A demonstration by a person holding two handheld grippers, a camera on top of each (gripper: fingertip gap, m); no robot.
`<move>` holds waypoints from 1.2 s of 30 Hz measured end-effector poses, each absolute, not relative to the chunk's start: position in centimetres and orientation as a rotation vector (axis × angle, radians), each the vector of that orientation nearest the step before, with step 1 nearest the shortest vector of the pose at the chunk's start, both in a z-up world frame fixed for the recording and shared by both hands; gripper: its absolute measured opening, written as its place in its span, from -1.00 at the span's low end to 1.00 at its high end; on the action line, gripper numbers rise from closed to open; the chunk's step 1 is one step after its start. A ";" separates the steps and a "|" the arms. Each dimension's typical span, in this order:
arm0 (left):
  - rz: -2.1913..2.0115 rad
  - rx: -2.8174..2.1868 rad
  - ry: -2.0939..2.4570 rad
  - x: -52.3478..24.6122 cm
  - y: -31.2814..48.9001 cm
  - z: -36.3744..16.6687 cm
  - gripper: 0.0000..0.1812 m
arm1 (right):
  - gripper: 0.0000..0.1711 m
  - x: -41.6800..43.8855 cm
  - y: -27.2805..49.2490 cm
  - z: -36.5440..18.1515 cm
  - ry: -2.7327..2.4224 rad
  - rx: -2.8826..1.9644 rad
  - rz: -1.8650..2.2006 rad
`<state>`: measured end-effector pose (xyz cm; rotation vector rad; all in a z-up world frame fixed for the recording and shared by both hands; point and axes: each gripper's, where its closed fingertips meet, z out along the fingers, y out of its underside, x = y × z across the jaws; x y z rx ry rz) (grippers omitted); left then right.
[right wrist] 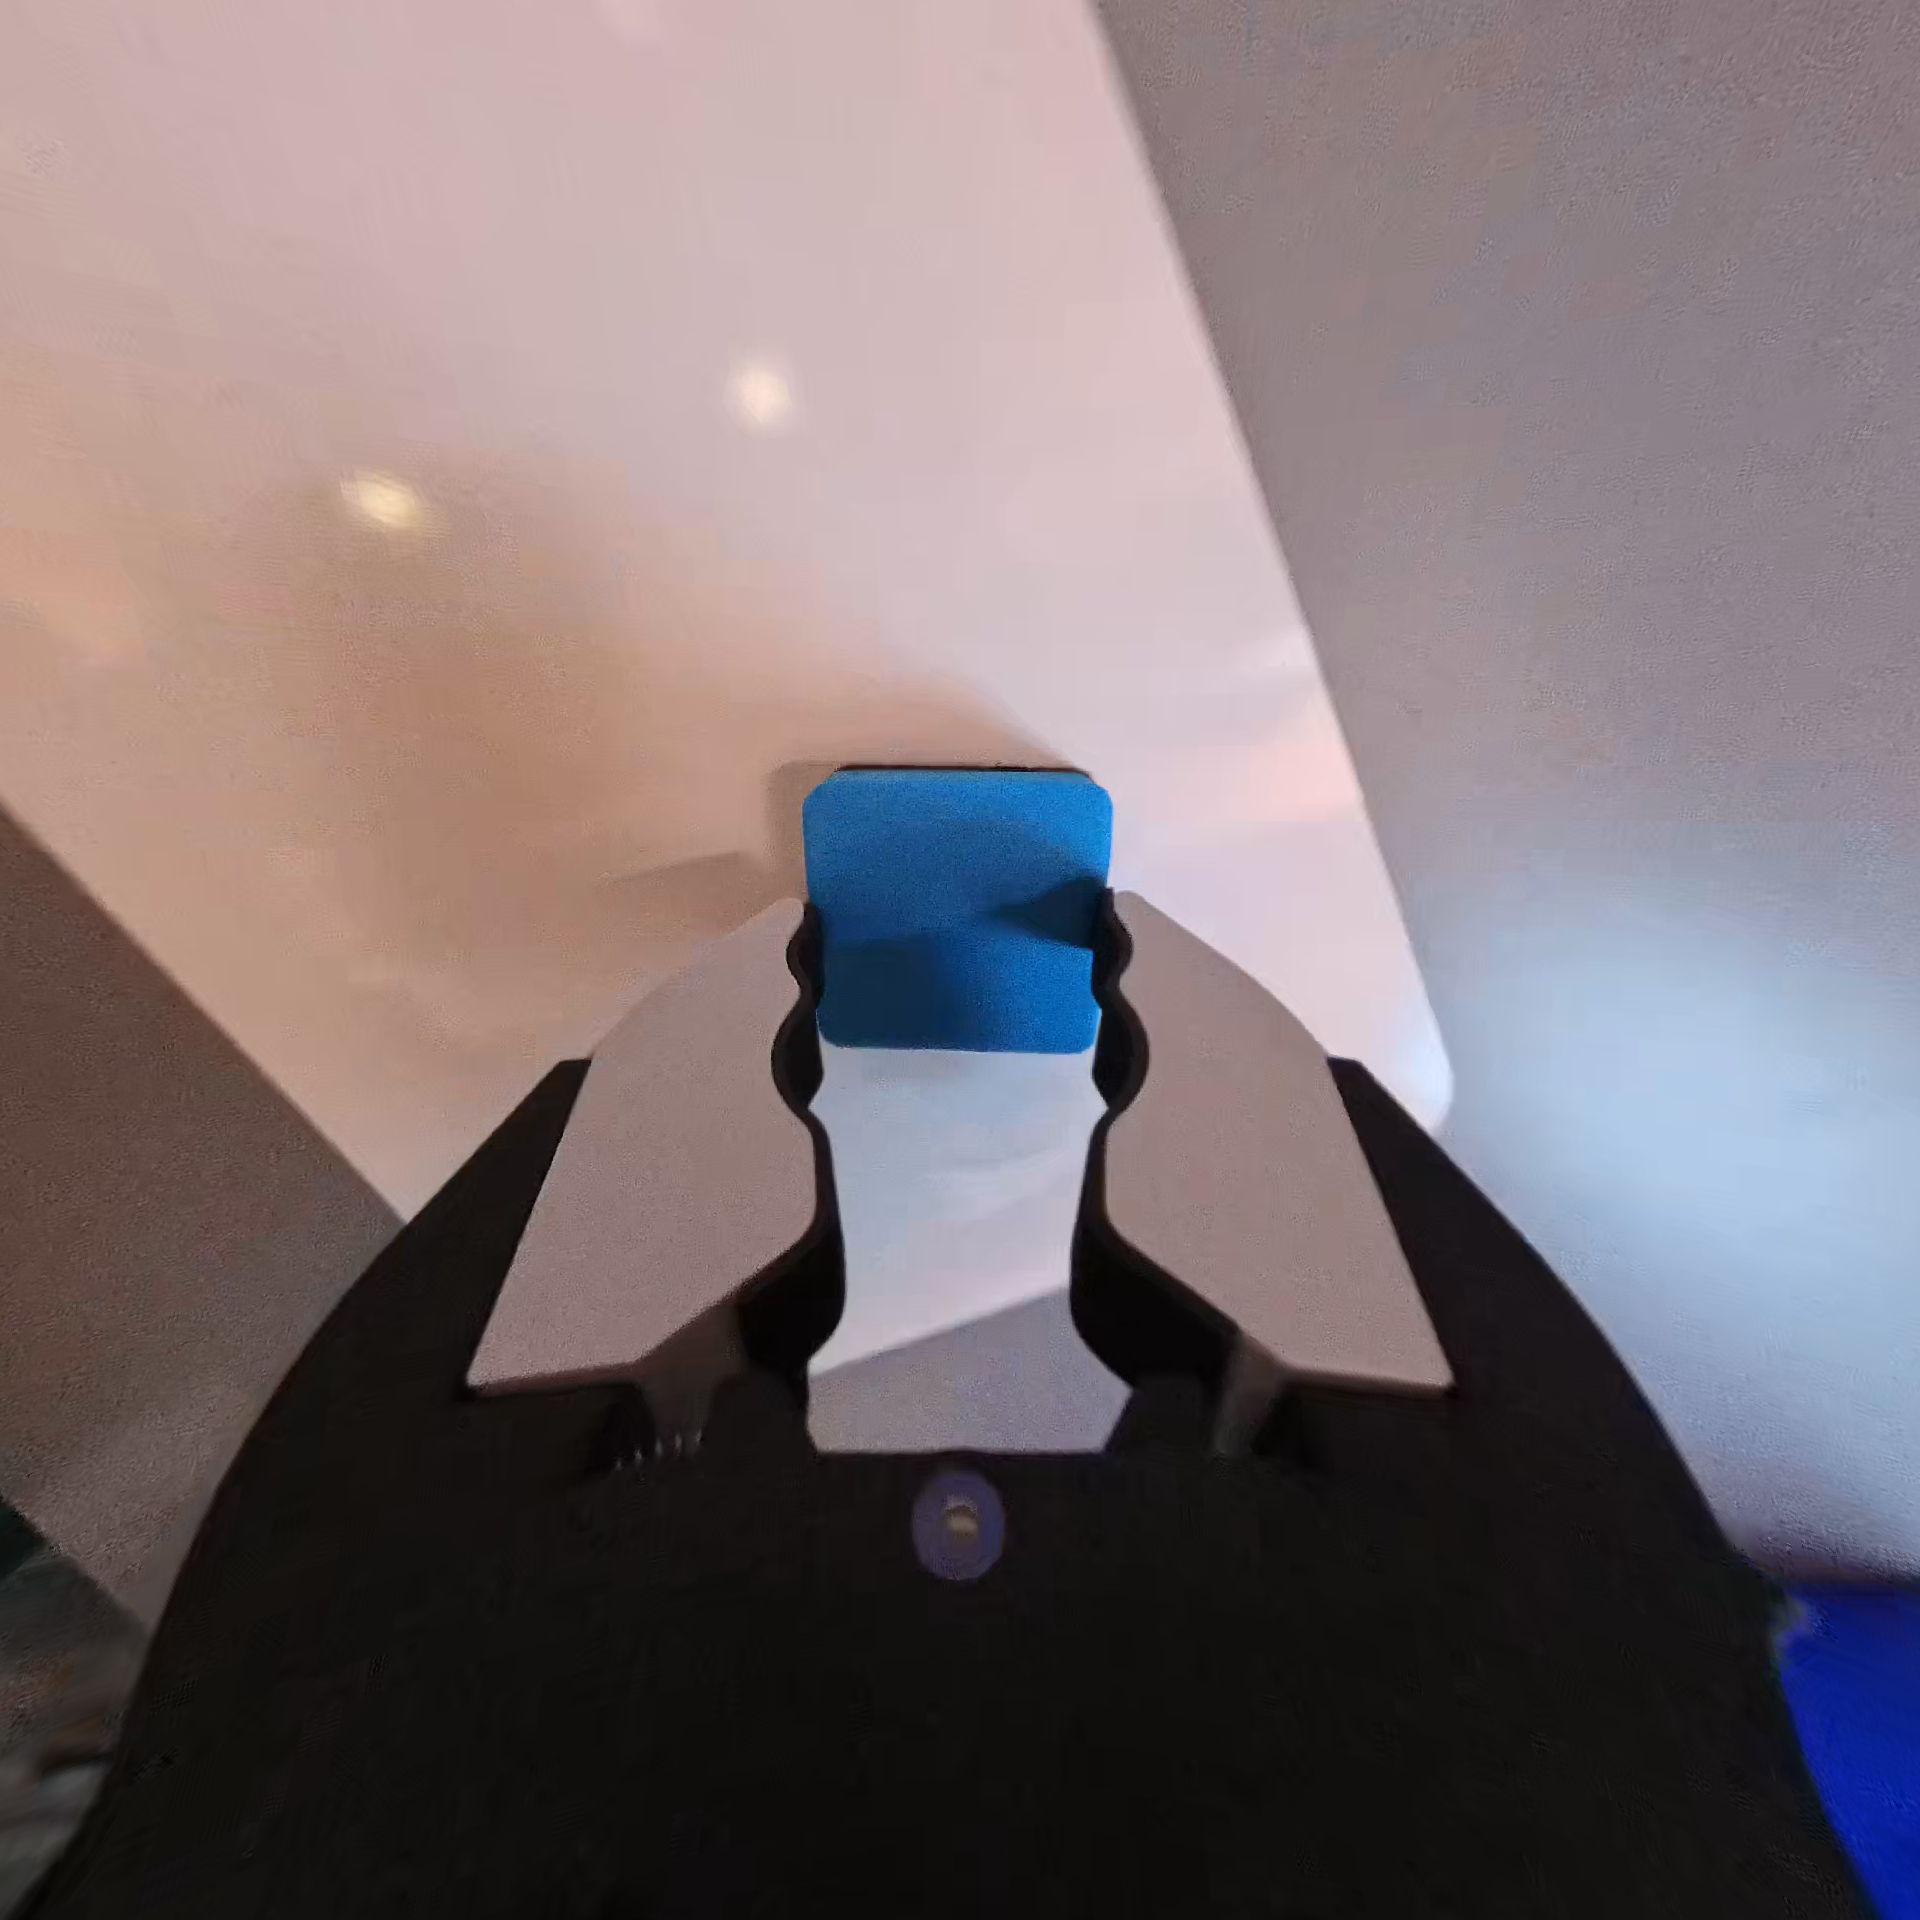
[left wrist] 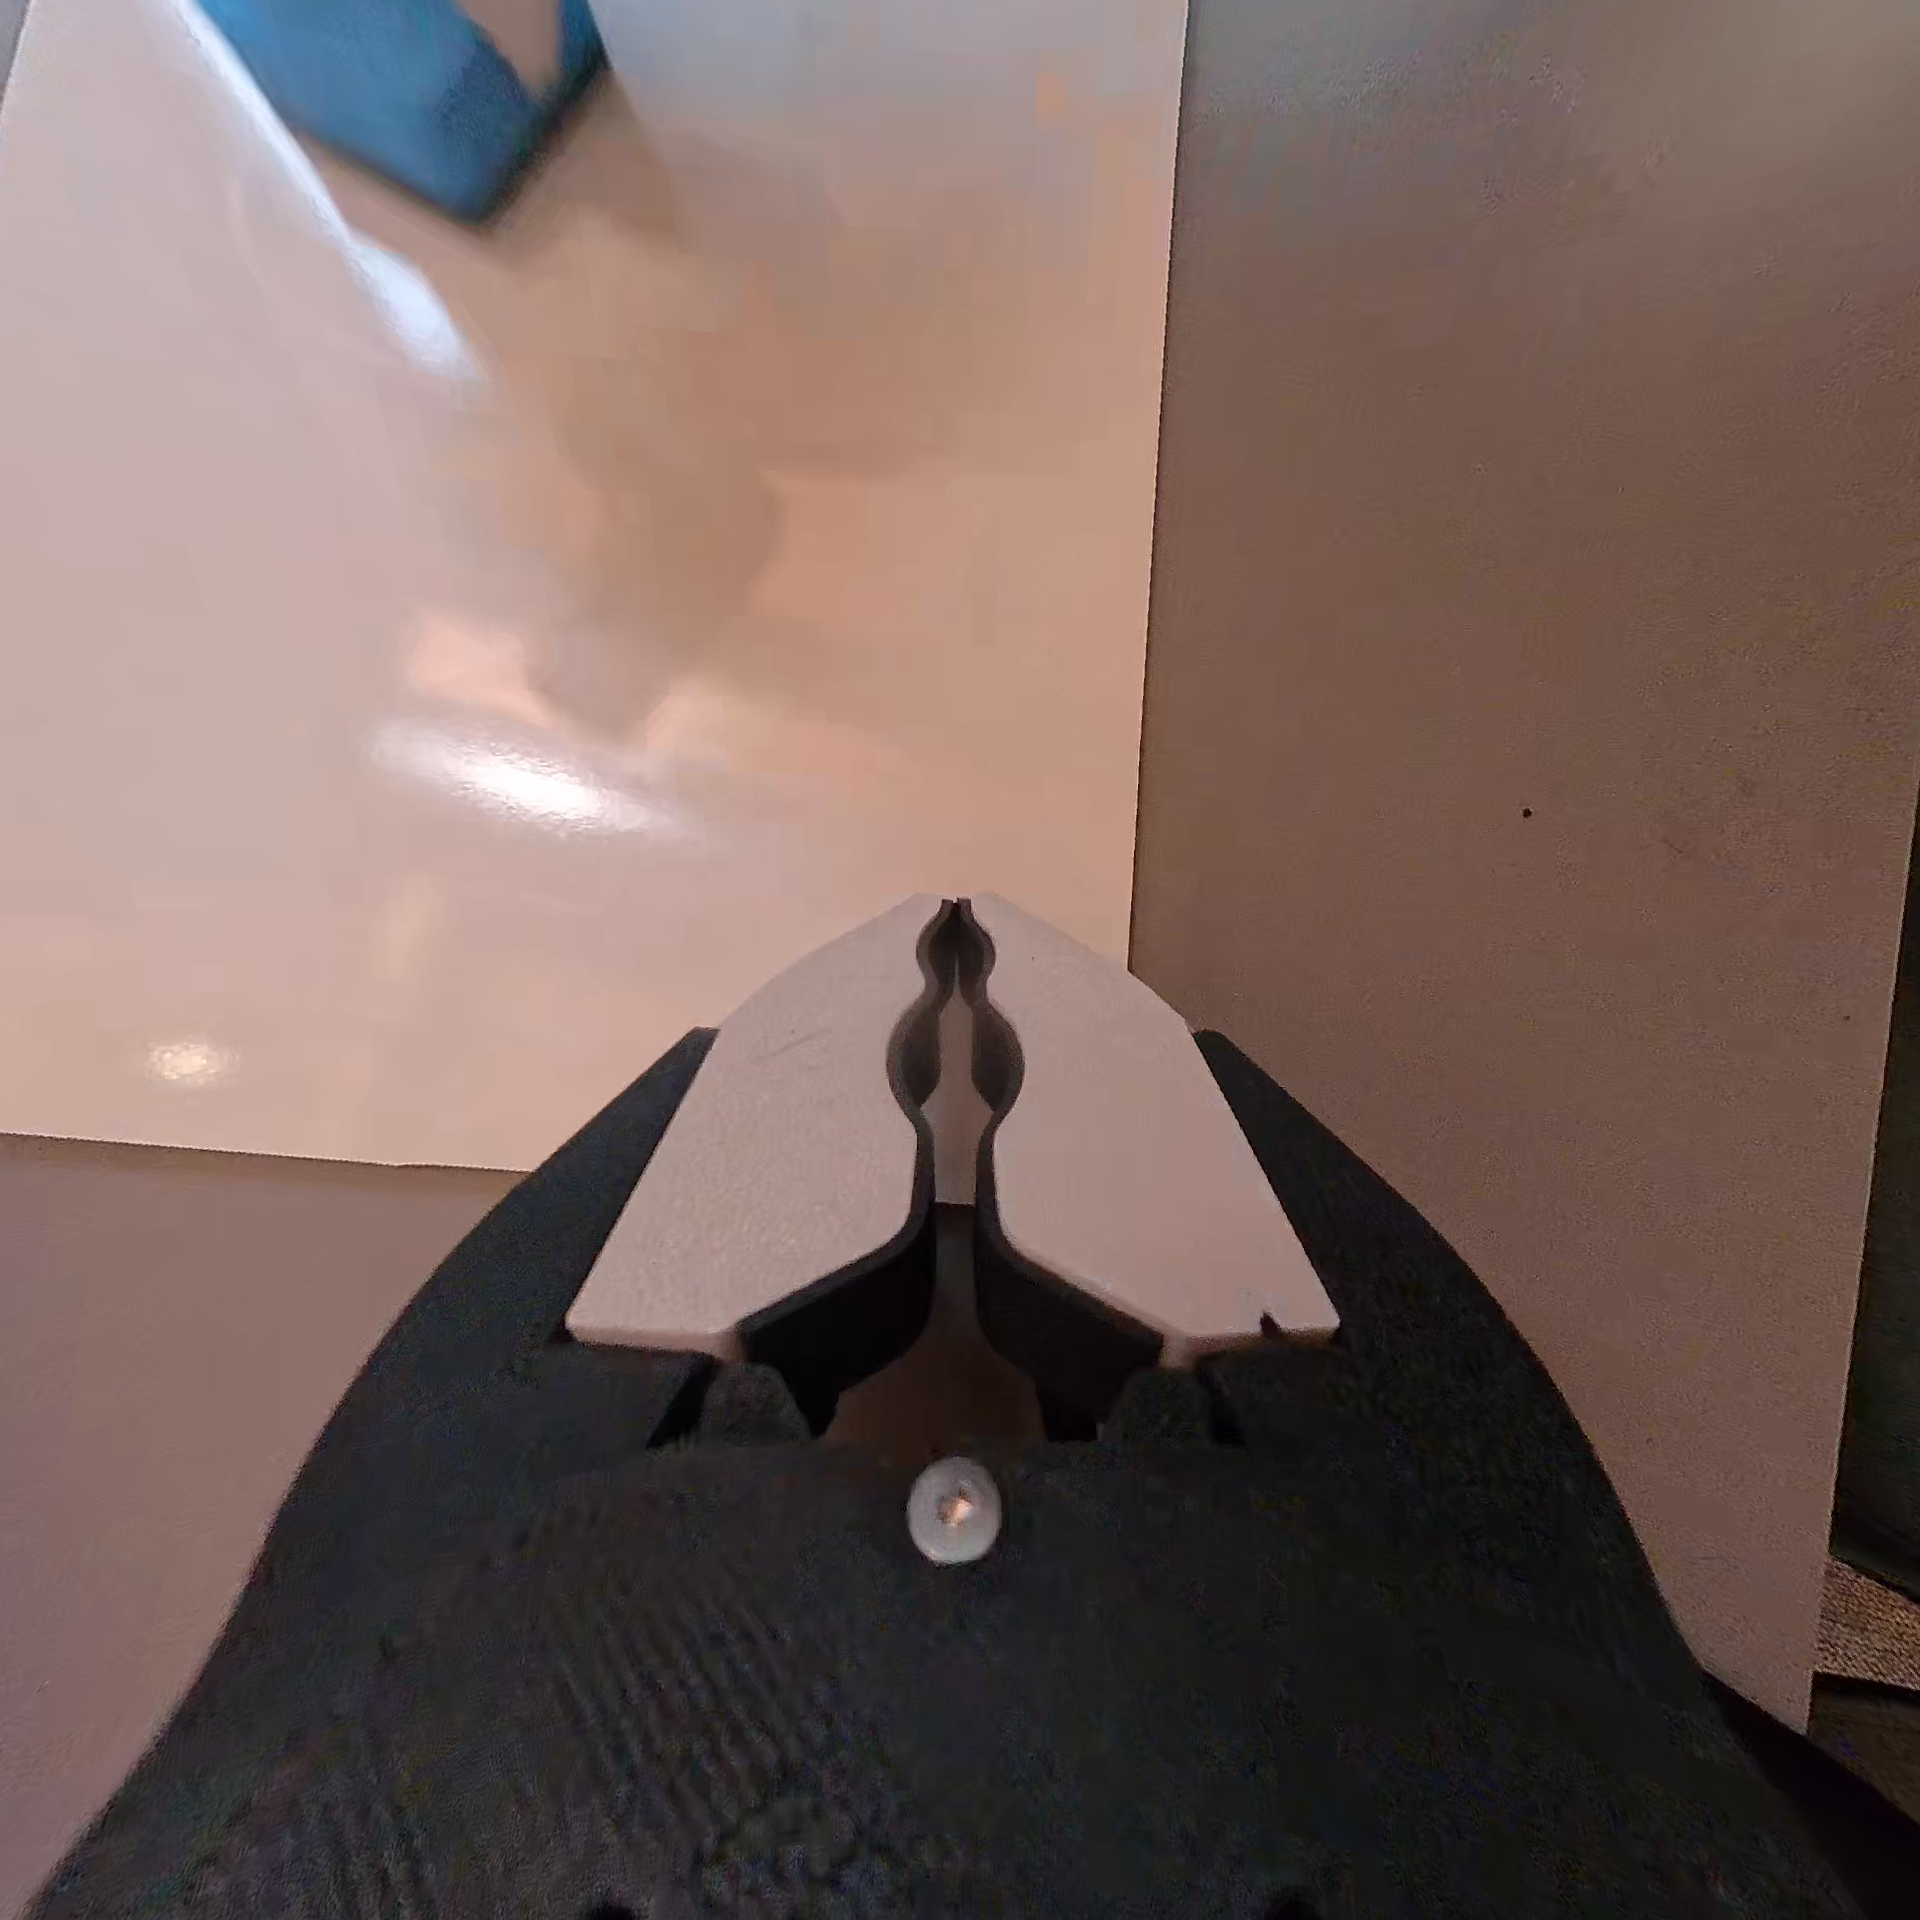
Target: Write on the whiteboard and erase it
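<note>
1. One whiteboard, glossy, with no marks visible on it. It lies flat on the grey surface. Its right edge and near edge show in the left wrist view.
2. One eraser, a blue foam block with a dark strip along its far edge. It sits against the board in the right wrist view.
3. The same eraser appears blurred at the top left of the left wrist view, over the board.
4. Two grippers, each with two pale fingers on a black body.
5. Right gripper: part open, jaws closed onto the eraser's two sides, one finger on each. It holds the eraser.
6. Left gripper: closed, fingertips meeting, nothing between them. Its tip sits over the board's near right corner, well apart from the eraser.
7. One blue patch shows at the lower right of the right wrist view; too blurred to identify.
8. No pen in view.
</note>
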<state>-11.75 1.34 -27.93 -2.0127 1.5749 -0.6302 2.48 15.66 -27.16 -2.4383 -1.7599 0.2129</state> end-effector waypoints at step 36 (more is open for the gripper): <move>-0.518 -1.970 1.630 -11.4 1.0 -27.9 -1.00 | -0.41 -5.0 15.9 -26.9 -1.806 -2.202 0.143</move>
